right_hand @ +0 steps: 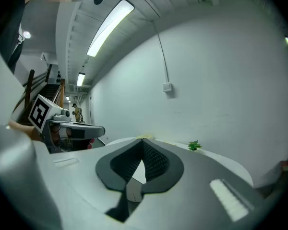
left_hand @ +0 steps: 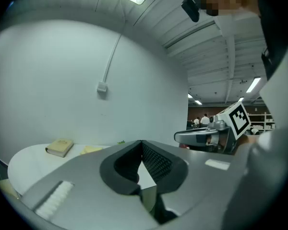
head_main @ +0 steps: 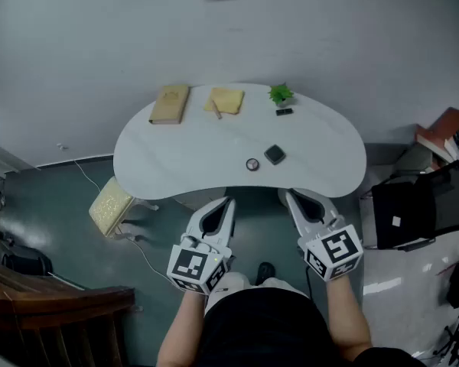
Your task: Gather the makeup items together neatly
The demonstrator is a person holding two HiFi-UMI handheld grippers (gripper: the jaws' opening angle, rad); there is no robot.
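A white kidney-shaped table (head_main: 176, 167) carries a small round compact (head_main: 252, 164) and a dark square compact (head_main: 275, 154) near its front edge. A small black item (head_main: 284, 112) lies at the back beside a little green plant (head_main: 281, 93). My left gripper (head_main: 228, 202) and right gripper (head_main: 288, 196) hover side by side just short of the table's front edge, both shut and empty. The left gripper view shows its jaws (left_hand: 141, 143) pressed together, with the right gripper (left_hand: 211, 135) alongside. The right gripper view shows shut jaws (right_hand: 143, 140) and the plant (right_hand: 194, 145).
A tan book (head_main: 170, 104) and a yellow pad (head_main: 225, 101) with a pen lie at the table's back. A yellow cushion (head_main: 111, 205) sits on the floor at the left. A black chair (head_main: 413, 205) stands at the right, and wooden steps (head_main: 53, 297) are at lower left.
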